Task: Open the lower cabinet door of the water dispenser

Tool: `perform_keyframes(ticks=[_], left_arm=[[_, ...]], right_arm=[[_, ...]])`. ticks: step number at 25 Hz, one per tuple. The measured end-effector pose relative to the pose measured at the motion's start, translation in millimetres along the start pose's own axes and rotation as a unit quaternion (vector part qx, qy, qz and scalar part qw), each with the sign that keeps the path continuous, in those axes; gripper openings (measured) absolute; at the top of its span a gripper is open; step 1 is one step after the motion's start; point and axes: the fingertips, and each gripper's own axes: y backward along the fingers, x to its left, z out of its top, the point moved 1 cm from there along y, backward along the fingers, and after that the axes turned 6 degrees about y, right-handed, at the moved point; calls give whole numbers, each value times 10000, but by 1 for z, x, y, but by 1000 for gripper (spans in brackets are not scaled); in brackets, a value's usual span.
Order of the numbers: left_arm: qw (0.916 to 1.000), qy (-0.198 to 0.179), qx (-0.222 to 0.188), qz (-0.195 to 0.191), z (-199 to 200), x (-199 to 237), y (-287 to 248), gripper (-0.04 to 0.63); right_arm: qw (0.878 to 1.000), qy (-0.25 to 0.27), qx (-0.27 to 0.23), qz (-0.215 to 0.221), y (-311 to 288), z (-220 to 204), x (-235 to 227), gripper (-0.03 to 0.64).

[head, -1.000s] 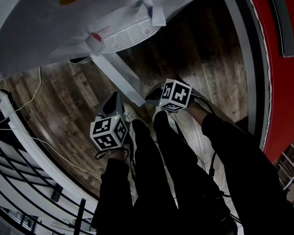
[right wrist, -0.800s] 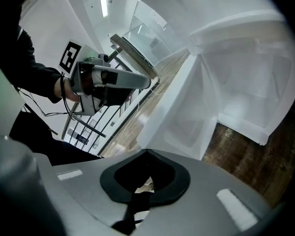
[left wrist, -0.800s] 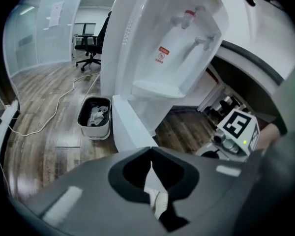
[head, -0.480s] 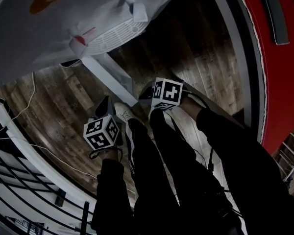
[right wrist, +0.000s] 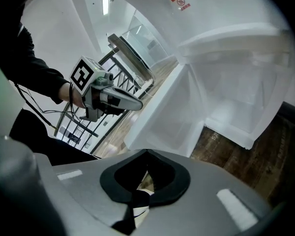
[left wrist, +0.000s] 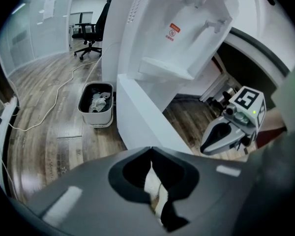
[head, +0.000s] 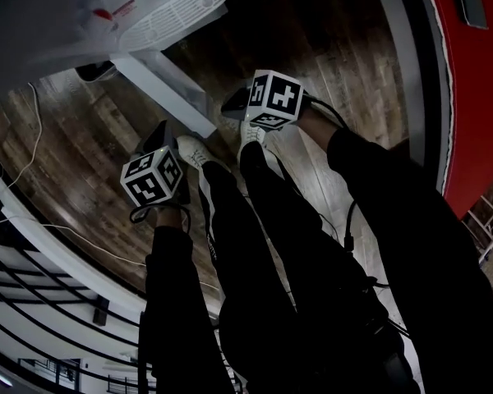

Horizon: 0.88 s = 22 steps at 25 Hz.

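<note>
Floorboards (left wrist: 49, 132) lie open before the water dispenser (left wrist: 152, 28), whose lower cabinet door (left wrist: 140, 118) stands swung out from its base. It is likely a light, stiff, smooth panel, best taken at its free edge. A waste bin (left wrist: 96, 102) sits beside the dispenser, and the left gripper (left wrist: 150, 150) and right gripper (right wrist: 147, 152) in front of it have their jaws pressed together, empty.

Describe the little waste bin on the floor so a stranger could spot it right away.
Find the tall white water dispenser. On the wooden floor left of its base in the left gripper view stands the waste bin: a small pale open tub holding crumpled white rubbish, unlike the black office chair farther back.
</note>
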Motion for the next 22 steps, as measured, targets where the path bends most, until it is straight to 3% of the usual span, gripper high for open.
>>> perform_keyframes(ticks=[8, 13, 19, 22], left_arm=[[9999, 34, 93, -134, -5, 0, -7, 8], [9992, -250, 200, -222, -8, -9, -14, 8], [9993, -174, 230, -244, -13, -10, -14, 8], [9993, -130, 240, -253, -13, -13, -16, 8]], right_arm=[[9995, -195, -155, -193, 6, 3, -12, -2], [9996, -148, -97, -222, 4, 7, -17, -2], [9928, -666, -943, -330, 19, 34, -22, -2], [9904, -628, -1218, -192, 28, 44, -17, -2]])
